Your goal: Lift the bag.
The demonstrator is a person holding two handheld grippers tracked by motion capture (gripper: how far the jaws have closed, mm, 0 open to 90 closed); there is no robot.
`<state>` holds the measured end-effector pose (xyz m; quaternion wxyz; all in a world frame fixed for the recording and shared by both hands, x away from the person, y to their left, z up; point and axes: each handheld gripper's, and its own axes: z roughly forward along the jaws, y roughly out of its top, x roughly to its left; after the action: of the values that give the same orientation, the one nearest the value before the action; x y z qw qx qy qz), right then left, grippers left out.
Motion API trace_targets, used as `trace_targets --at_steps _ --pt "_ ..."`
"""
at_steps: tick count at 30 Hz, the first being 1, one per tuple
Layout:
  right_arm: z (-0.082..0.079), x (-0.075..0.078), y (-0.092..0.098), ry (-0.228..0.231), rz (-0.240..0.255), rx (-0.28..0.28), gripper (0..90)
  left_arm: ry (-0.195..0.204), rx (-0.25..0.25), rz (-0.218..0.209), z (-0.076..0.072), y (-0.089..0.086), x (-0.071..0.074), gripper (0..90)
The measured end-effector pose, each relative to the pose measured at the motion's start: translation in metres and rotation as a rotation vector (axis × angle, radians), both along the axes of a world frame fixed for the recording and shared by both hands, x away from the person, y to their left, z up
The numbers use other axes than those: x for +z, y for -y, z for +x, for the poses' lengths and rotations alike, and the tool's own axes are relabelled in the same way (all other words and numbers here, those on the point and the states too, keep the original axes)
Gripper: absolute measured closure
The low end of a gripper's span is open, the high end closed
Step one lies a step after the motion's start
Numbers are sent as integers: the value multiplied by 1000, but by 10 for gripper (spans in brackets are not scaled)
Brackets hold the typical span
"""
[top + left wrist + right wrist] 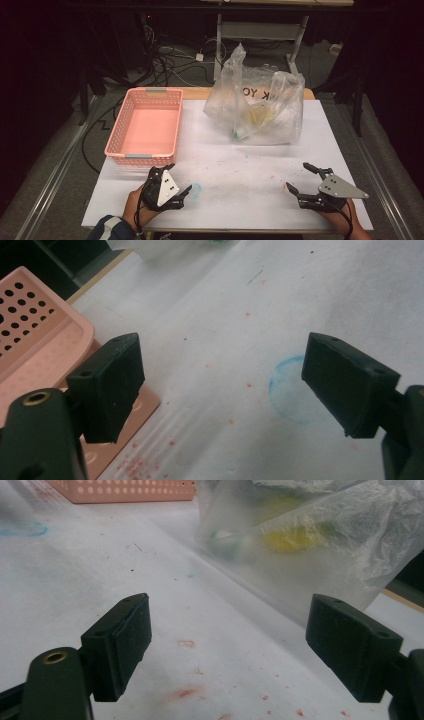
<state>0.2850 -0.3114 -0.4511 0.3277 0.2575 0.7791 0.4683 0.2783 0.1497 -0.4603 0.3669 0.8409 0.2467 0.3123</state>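
A clear plastic bag (pixel 257 107) stands at the back right of the white table (pixel 240 170), with yellow and green things dimly seen inside it (pixel 290 537). An empty pink basket (pixel 147 125) sits at the back left, and its corner shows in the left gripper view (pixel 40 340). My left gripper (pixel 177 179) rests open near the front left, just in front of the basket, with nothing between its jaws (pixel 222 385). My right gripper (pixel 301 176) is open at the front right, some way short of the bag (pixel 227 645).
A faint blue ring stain (pixel 196 189) marks the table beside the left gripper, and red specks (pixel 187 692) dot the surface. Cables (pixel 165 62) and a metal frame (pixel 260 30) lie on the floor beyond the table's far edge.
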Motion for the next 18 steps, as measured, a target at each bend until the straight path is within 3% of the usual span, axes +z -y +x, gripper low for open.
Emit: trace_targets --at_steps 18 --pt "-1 3 -1 5 -2 5 192 -3 -19 -4 -1 0 2 165"
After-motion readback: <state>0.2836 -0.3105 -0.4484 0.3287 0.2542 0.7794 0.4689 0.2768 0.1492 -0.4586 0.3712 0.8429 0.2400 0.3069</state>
